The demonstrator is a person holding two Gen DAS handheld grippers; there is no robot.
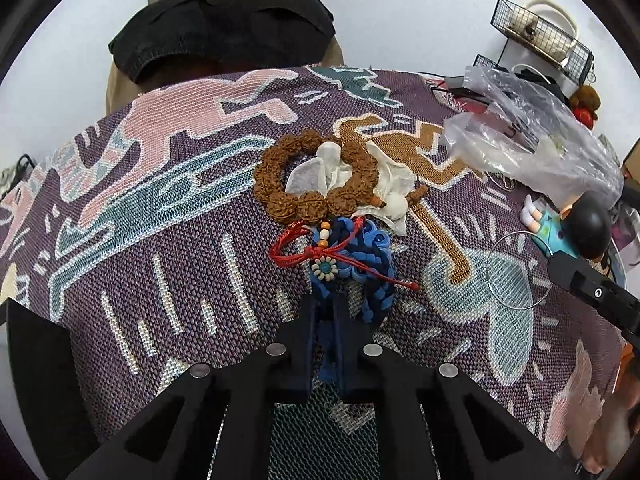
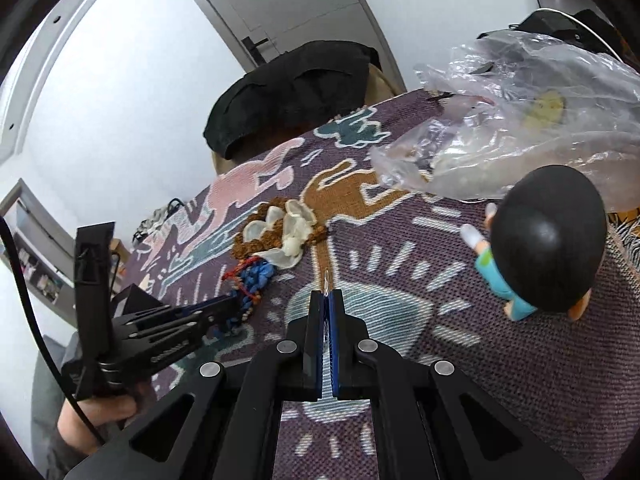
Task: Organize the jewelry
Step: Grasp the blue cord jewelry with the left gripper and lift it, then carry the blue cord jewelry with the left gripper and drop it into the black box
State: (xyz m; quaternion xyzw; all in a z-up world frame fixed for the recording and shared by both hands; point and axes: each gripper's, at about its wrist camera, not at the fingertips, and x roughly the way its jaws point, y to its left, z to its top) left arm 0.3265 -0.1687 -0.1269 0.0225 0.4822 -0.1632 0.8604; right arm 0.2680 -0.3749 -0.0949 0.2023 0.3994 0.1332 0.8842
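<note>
Purple woven cloth (image 1: 168,280) with pink, teal and tan figures covers the work surface, with a black-draped chair (image 1: 224,24) at twelve o'clock beyond its far edge. Reading the left wrist view from nine o'clock across: near the centre a brown seed-bead bracelet (image 1: 276,188) circles crumpled white tissue (image 1: 332,168). Just below it, touching, a blue braided bracelet (image 1: 378,276) lies tangled with a red cord (image 1: 292,248) and a small flower bead (image 1: 323,268). The left gripper (image 1: 324,320) has its jaws nearly together, pinching the near end of the blue braid. Toward three o'clock a thin wire hoop (image 1: 516,268) stands over the cloth, its right edge pinched in the right gripper (image 2: 328,300), whose jaws are all but closed on the wire. At two o'clock sits a crumpled clear plastic bag (image 1: 532,136), and beside it a black-haired figurine (image 1: 592,228) lying on the cloth, with a wire basket (image 1: 540,36) behind.
</note>
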